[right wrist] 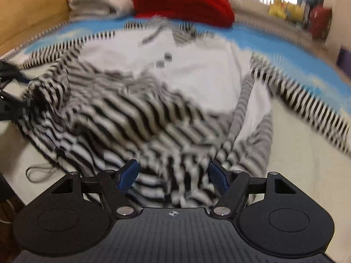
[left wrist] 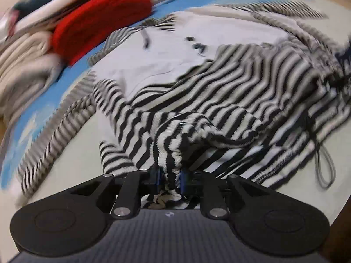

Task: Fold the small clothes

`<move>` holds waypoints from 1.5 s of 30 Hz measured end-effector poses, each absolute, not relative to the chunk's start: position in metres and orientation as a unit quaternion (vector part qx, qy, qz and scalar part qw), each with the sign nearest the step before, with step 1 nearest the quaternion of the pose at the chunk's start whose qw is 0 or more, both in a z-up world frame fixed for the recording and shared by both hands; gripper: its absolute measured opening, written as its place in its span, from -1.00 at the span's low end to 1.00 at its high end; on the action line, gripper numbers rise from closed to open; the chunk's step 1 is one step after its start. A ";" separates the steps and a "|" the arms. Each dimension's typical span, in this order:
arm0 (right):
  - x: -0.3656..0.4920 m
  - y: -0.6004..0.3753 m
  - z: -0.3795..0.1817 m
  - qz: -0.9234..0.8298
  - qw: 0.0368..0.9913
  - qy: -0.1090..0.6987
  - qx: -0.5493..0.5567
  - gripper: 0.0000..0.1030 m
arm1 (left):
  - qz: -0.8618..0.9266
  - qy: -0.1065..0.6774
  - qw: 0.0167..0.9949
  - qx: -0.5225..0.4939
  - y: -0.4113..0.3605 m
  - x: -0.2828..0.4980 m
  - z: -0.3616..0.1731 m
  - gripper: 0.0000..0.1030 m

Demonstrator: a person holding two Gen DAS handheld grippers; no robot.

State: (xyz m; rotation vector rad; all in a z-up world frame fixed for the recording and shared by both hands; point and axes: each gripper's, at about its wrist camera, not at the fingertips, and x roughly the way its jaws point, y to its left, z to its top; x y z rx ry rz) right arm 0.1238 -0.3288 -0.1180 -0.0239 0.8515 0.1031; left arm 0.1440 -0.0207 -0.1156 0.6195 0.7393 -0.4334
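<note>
Striped knit, black on white, is bunched between the pads of my left gripper (left wrist: 169, 178), which is closed on the hem of the garment (left wrist: 230, 83). Its body stretches away ahead of that gripper toward the grey-white chest panel (left wrist: 175, 50), long axis running forward, on the blue-and-white mat (left wrist: 43, 107). My right gripper (right wrist: 173, 175) stands wide, blue pads (right wrist: 128, 175) straddling loose hem without pinching it. I judge the right the freer hand for the next grasp. Beyond lie a red knit (left wrist: 98, 22) and a beige knit (left wrist: 22, 65).
</note>
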 end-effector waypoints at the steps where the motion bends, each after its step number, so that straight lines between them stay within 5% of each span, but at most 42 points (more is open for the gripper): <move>1: 0.125 -0.327 -0.120 0.049 0.911 0.410 -0.023 -0.52 | -0.202 0.347 0.867 0.297 -0.017 0.146 -0.110 -0.74; 2: 0.125 -0.325 -0.120 0.037 0.911 0.408 -0.046 -0.75 | -0.199 0.338 0.870 0.298 -0.013 0.137 -0.100 -0.74; 10: 0.063 -0.348 -0.065 0.054 0.914 0.402 -0.025 -0.78 | -0.229 0.343 0.852 0.323 -0.006 0.077 -0.077 -0.73; 13: 0.064 -0.340 -0.096 0.047 0.889 0.452 -0.050 -0.76 | -0.221 0.378 0.828 0.350 -0.021 0.077 -0.113 -0.43; 14: 0.065 -0.340 -0.102 0.043 0.889 0.455 -0.042 -0.70 | -0.214 0.364 0.832 0.359 -0.023 0.074 -0.116 -0.33; 16: 0.063 -0.343 -0.097 0.038 0.895 0.445 -0.018 -0.35 | -0.209 0.344 0.841 0.362 -0.020 0.066 -0.105 0.64; 17: 0.059 -0.348 -0.089 0.049 0.893 0.447 0.004 0.12 | -0.211 0.333 0.854 0.340 -0.010 0.063 -0.094 0.80; 19: 0.043 -0.354 -0.071 0.068 0.904 0.420 0.044 0.57 | -0.233 0.321 0.882 0.253 0.015 0.060 -0.065 0.92; 21: 0.034 -0.375 -0.054 0.063 0.917 0.387 0.079 0.65 | -0.239 0.334 0.897 0.164 0.037 0.072 -0.046 0.94; 24: 0.054 -0.416 -0.049 -0.010 0.923 0.351 0.158 0.58 | -0.191 0.356 0.913 0.059 0.056 0.113 -0.038 0.93; 25: 0.064 -0.426 -0.052 -0.034 0.922 0.345 0.171 0.27 | -0.161 0.366 0.915 0.041 0.059 0.128 -0.043 0.82; 26: 0.077 -0.431 -0.058 -0.060 0.920 0.350 0.168 -0.32 | -0.131 0.381 0.915 0.022 0.063 0.145 -0.051 0.72; 28: 0.097 -0.430 -0.073 -0.078 0.915 0.370 0.137 -0.73 | -0.115 0.424 0.898 -0.005 0.066 0.171 -0.070 0.25; 32: 0.111 -0.408 -0.091 -0.024 0.906 0.403 0.125 -0.60 | -0.152 0.462 0.874 -0.008 0.054 0.175 -0.095 0.36; 35: 0.116 -0.393 -0.105 -0.030 0.902 0.421 0.097 0.18 | -0.162 0.447 0.880 0.002 0.044 0.168 -0.094 0.64; 39: 0.125 -0.382 -0.115 -0.027 0.904 0.421 0.064 0.21 | -0.173 0.448 0.877 0.001 0.036 0.167 -0.101 0.64; 40: 0.127 -0.380 -0.118 -0.027 0.906 0.420 0.049 -0.12 | -0.173 0.452 0.875 0.001 0.034 0.168 -0.105 0.61; 41: 0.127 -0.379 -0.118 -0.020 0.907 0.419 0.035 -0.69 | -0.177 0.454 0.874 0.002 0.033 0.169 -0.110 0.54; 42: 0.127 -0.379 -0.116 -0.015 0.907 0.419 0.038 -0.84 | -0.180 0.455 0.872 0.011 0.029 0.170 -0.111 0.00; 44: 0.120 -0.391 -0.105 -0.023 0.910 0.408 0.070 -0.85 | -0.171 0.448 0.876 0.050 0.026 0.170 -0.111 -0.67; 45: 0.114 -0.396 -0.101 -0.031 0.914 0.395 0.085 -0.86 | -0.168 0.450 0.876 0.040 0.031 0.170 -0.108 -0.72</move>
